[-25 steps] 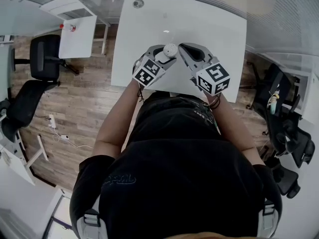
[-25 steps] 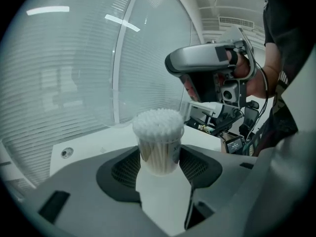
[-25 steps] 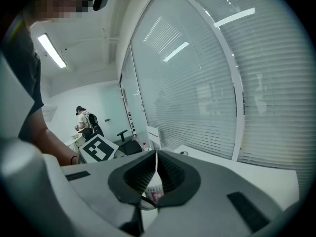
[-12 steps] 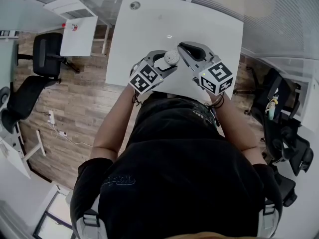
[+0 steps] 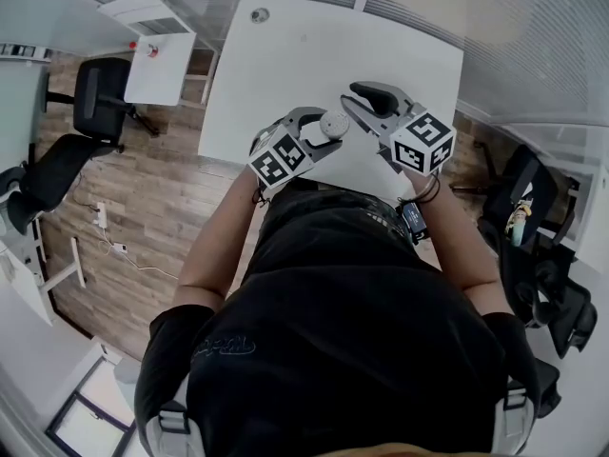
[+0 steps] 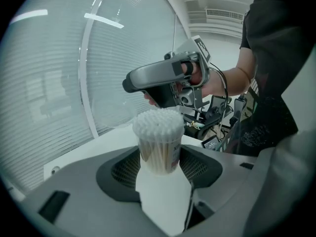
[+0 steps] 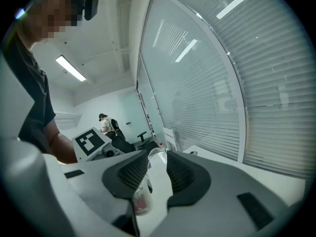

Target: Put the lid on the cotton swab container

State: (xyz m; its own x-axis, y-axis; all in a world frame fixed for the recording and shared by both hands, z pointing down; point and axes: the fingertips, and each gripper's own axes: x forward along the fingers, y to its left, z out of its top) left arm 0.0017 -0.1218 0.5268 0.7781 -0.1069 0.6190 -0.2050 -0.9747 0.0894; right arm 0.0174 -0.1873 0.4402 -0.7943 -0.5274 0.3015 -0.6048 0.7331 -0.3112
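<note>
White table (image 5: 285, 55) under my tools, blinds (image 7: 256, 83) behind. My left gripper (image 5: 324, 131) clamped on cotton swab container (image 6: 159, 142): it stands upright between pads, swab tips bare on top. My right gripper (image 5: 359, 98) just beside it, jaws just been opening, now apart. Clear lid (image 7: 156, 157) between them, tilted toward one pad, not on container.

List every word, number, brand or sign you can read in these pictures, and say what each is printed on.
Nothing can be read for certain.
Cotton swab container label: dark print, too blurred.
Lid, red label: too blurred.
Black shirt, pale script print: illegible.
Left marker cube and right marker cube: square patterns, no letters.
</note>
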